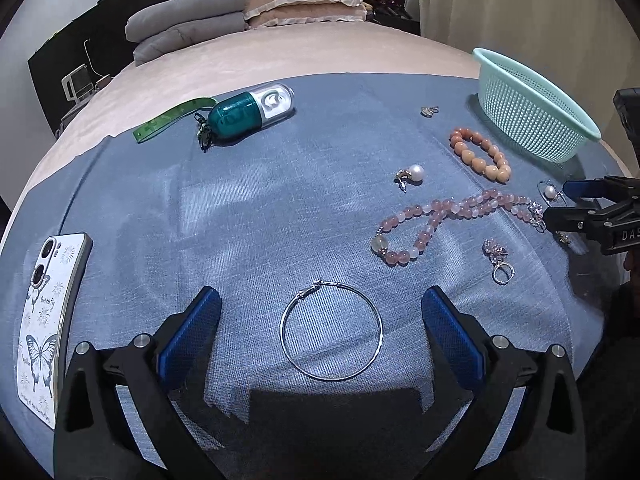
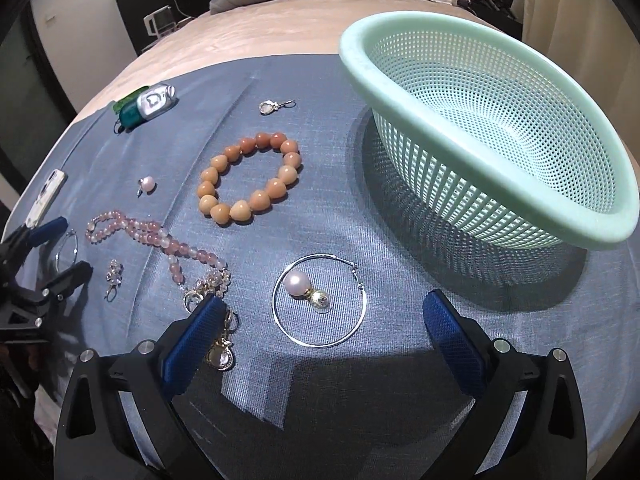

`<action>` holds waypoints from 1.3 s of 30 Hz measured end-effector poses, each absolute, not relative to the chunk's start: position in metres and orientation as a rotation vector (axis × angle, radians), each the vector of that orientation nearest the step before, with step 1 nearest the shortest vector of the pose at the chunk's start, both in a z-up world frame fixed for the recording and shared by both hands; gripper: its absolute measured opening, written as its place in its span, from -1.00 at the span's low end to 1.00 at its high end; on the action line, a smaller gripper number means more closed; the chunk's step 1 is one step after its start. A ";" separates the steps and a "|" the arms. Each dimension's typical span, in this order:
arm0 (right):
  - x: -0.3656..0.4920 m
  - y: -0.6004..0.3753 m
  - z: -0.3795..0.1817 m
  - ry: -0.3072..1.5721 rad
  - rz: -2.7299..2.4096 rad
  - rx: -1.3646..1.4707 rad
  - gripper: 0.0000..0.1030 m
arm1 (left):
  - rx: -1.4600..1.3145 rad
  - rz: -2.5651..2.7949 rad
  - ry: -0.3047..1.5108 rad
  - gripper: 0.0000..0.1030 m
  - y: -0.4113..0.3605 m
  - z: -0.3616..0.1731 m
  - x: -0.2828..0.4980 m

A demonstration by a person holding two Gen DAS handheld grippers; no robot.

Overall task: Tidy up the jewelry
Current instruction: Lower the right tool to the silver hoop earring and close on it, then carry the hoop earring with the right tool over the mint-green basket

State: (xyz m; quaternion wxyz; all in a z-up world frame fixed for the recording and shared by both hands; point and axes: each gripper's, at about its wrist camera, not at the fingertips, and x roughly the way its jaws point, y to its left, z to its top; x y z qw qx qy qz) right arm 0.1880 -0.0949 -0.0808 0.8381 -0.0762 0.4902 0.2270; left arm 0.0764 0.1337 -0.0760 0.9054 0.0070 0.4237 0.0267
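The bed (image 1: 280, 56) carries a blue cloth (image 1: 240, 208) on which everything lies. The mint green basket (image 2: 500, 140) sits tilted at the cloth's far right, nothing visible inside it. On the left edge lies a phone (image 1: 48, 320) in a white butterfly case; "Butterfly" can be read on it, the smaller lines are too small to read. A teal and clear pill-shaped case (image 1: 256, 114) rests at the far side with a green strap (image 1: 172, 118) beside it.

The left claw (image 1: 320, 320) hovers low over the cloth, spread wide and holding nothing, with a silver hoop earring (image 1: 331, 330) lying between its fingers. The right claw (image 2: 324, 320) is likewise spread wide and grips nothing; a second hoop earring (image 2: 319, 300) lies between its fingers, ringing a pearl earring (image 2: 298, 283). The letters "DAS" show on the right claw's body in the left view.

The orange bead bracelet (image 2: 250, 178) lies near the basket, the pink bead bracelet (image 2: 156, 240) nearer the left claw, its charm end touching the right claw's left finger. A gold pendant (image 2: 221, 354) lies just beside that finger
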 end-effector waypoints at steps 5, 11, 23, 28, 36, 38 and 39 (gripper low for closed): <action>0.181 -0.099 -0.077 1.013 0.452 -0.192 0.49 | 0.014 0.045 0.865 0.84 0.134 -0.076 0.074; 0.182 -0.110 -0.071 0.994 0.445 -0.154 -0.20 | 0.005 0.018 0.871 0.36 0.135 -0.070 0.070; 0.157 -0.117 -0.049 0.969 0.503 -0.158 -0.21 | -0.027 0.042 0.900 -0.16 0.134 -0.060 0.066; 0.146 -0.128 -0.033 0.934 0.506 -0.150 -0.21 | -0.027 0.052 0.890 -0.16 0.129 -0.049 0.056; 0.145 -0.146 0.005 0.842 0.520 -0.128 -0.21 | 0.039 0.009 0.808 -0.16 0.101 0.004 0.064; 0.147 -0.152 0.016 0.817 0.516 -0.120 -0.21 | 0.062 -0.022 0.780 -0.16 0.087 0.019 0.073; 0.149 -0.155 0.021 0.807 0.514 -0.119 -0.21 | 0.076 -0.035 0.762 -0.16 0.080 0.026 0.079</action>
